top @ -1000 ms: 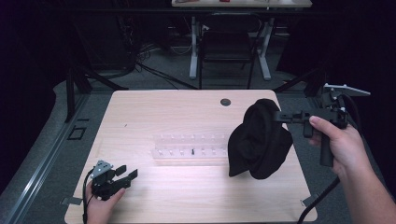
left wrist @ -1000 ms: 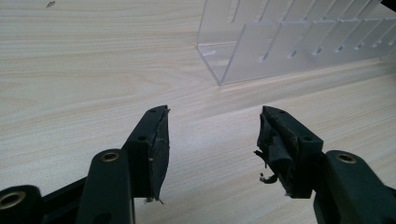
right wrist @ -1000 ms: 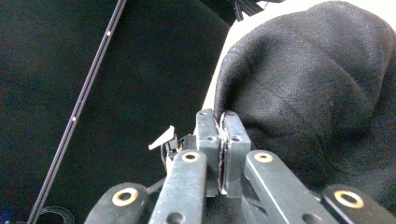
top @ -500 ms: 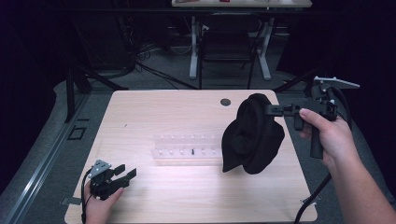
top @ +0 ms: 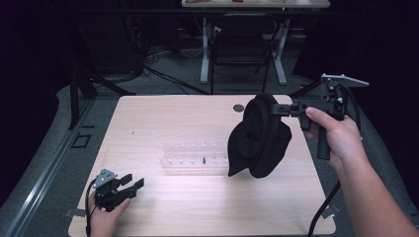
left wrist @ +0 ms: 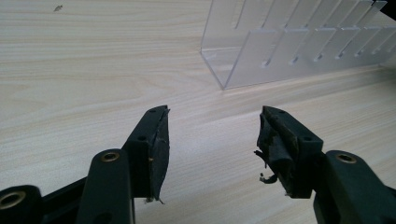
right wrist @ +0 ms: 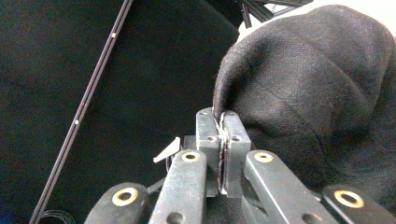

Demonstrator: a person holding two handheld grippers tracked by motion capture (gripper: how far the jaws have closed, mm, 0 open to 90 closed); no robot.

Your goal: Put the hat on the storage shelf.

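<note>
A black cloth (top: 259,138) hangs in the air over the right half of the wooden table (top: 168,118). My right gripper (top: 274,109) is shut on its top edge, held level and pointing left. In the right gripper view the jaws stand pressed together on the cloth (right wrist: 299,88) edge, the right gripper (right wrist: 222,122) pinching a thin fold. My left gripper (top: 133,180) rests at the table's near left corner, held in a hand, jaws apart. The left gripper (left wrist: 212,135) has nothing between its fingers, with bare wood below.
A clear acrylic rack (top: 195,158) with slots lies at the table's middle, its right end behind the hanging cloth; it also stands ahead in the left gripper view (left wrist: 299,42). A round dark grommet (top: 238,107) sits near the far edge. Chairs and desk legs stand beyond.
My right gripper has carried the black cloth leftward and slightly up, so it now hangs over the rack's right end. The left gripper has stayed put.
</note>
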